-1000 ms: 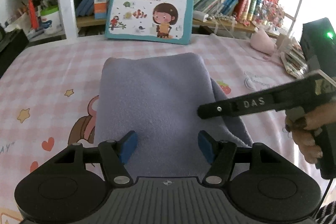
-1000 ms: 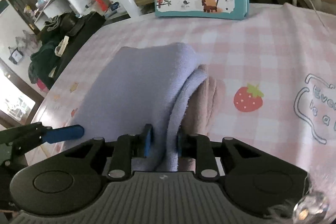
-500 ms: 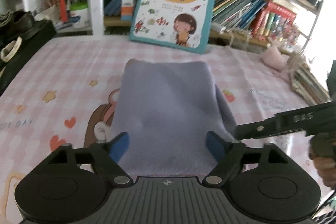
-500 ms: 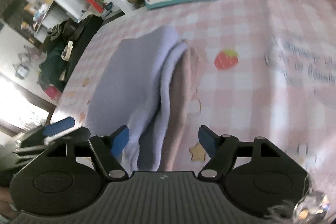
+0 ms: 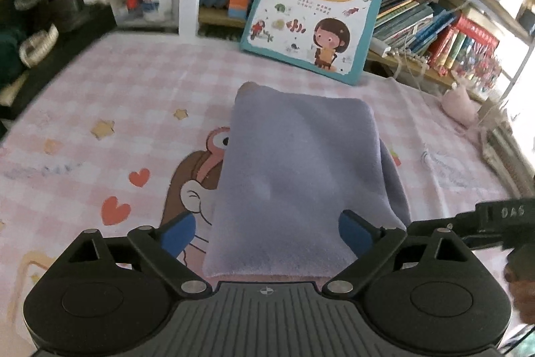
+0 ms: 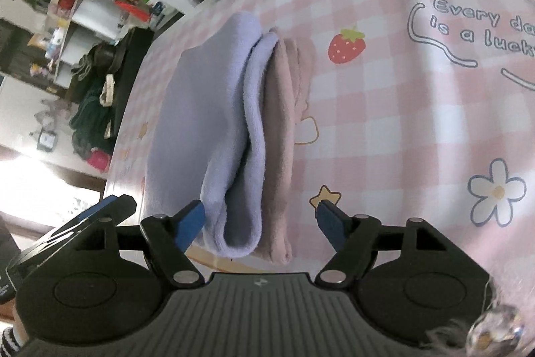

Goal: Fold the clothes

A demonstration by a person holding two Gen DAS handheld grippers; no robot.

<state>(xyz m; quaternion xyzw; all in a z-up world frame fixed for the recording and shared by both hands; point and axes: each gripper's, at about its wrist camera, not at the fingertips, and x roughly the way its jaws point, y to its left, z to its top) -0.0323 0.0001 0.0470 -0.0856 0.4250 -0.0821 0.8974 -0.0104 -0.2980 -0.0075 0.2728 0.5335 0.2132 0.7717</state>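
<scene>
Pink checked tablecloth (image 5: 133,96) bears folded cloth (image 5: 301,169) between both released, just-opened tongs (image 5: 267,231) (image 6: 260,223).

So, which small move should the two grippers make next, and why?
Probably draw both back from the folded lilac cloth. It lies flat and squared on the pink one, and the left gripper and right gripper, jaws just opened, press on nothing.
</scene>
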